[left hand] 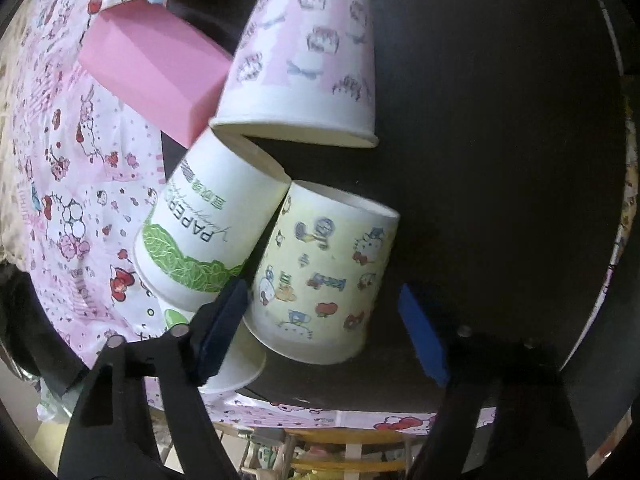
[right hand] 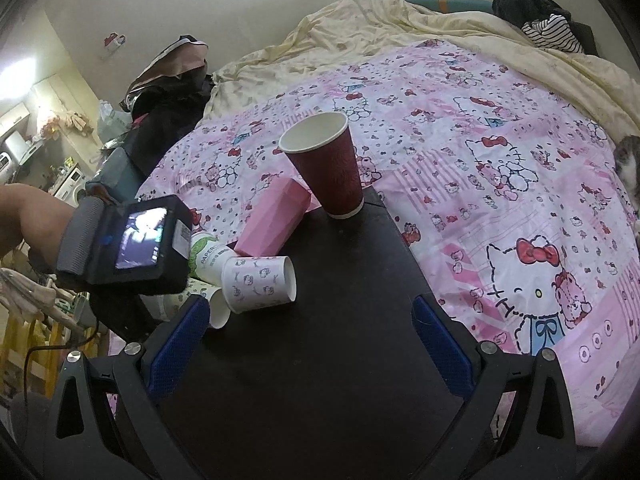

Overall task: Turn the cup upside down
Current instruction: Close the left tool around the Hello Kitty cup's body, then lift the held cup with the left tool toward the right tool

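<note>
Dark bench [right hand: 344,320] sits on a bed with a pink cartoon-cat bedsheet [right hand: 500,184]. Red cup [right hand: 326,168] stands upright, mouth open to the top, at the far edge of the bench; only its rim edge shows in the left wrist view, at the top. Pink box [right hand: 274,218] leans just beside the red cup, near end down on the bench.

Cluster of paper cups sits at the left side of the bench. Pink-patterned cup [left hand: 308,60] lies on its side in the right wrist view, mouth toward the right. Green-print cup [left hand: 204,224] with "PAPER" lettering touches it and touches the yellow cartoon cup [left hand: 324,280]. Another white cup [left hand: 236,364] is partly hidden under the left finger, near the bench edge; cannot tell how it lies.

Left tongs [left hand: 324,332] are spread wide, blue pads on each side of the yellow cartoon cup; left pad is at or just beside that cup and the green-print cup, contact unclear, right pad is apart from any cup. Nothing pinched.

Right tongs [right hand: 316,344] are spread wide over bare bench, holding nothing, near the pink-patterned cup but not touching it. The left tool's camera screen [right hand: 142,238] and the person's forearm [right hand: 28,220] show at the left of the right wrist view. Cream blanket [right hand: 400,20] is bunched at the far side of the bed.
</note>
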